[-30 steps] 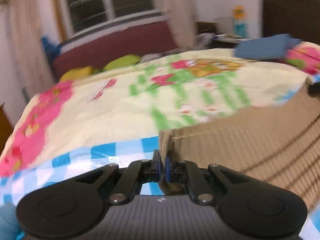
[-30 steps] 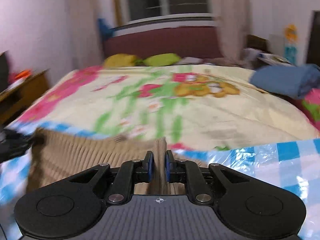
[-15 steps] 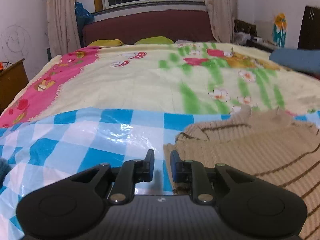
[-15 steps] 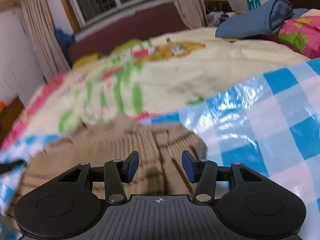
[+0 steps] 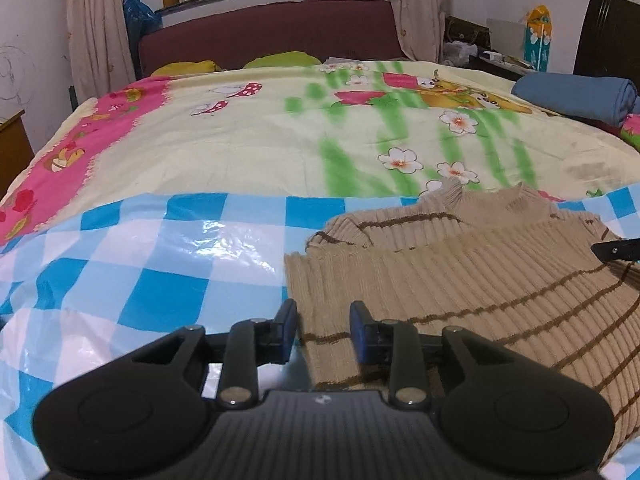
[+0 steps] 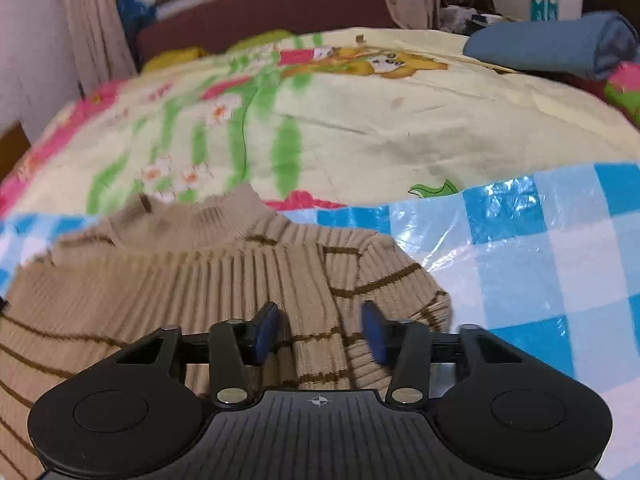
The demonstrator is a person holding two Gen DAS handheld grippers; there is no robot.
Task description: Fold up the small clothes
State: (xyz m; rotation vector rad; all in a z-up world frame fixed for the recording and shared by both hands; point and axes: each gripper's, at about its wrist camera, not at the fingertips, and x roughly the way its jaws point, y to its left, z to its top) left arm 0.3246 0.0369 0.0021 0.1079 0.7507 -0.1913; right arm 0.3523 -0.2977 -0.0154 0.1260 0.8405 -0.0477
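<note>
**Sweater laid out flat, both grippers lining up for the first fold**

The beige ribbed sweater with thin brown stripes is lying flat on the blue-and-white checked plastic sheet, which is covering the near part of the bed. Its collar is pointing away, toward the headboard, and its hem is coming toward the cameras, so the long axis is running from near to far. One sleeve seems to be lying folded in at each shoulder.

The step in hand, as I judge it, is the passage from spreading to folding. The left gripper is hovering at the left edge of the sweater; its fingers have just been opening and are standing moderately apart, with the edge between them but not pressed. The right gripper is over the right sleeve area; its fingers have been closing, yet they are still showing a clear gap and gripping nothing.

The next move probably calls for pinching both side edges evenly and carrying them across, keeping the knit from bunching.
</note>
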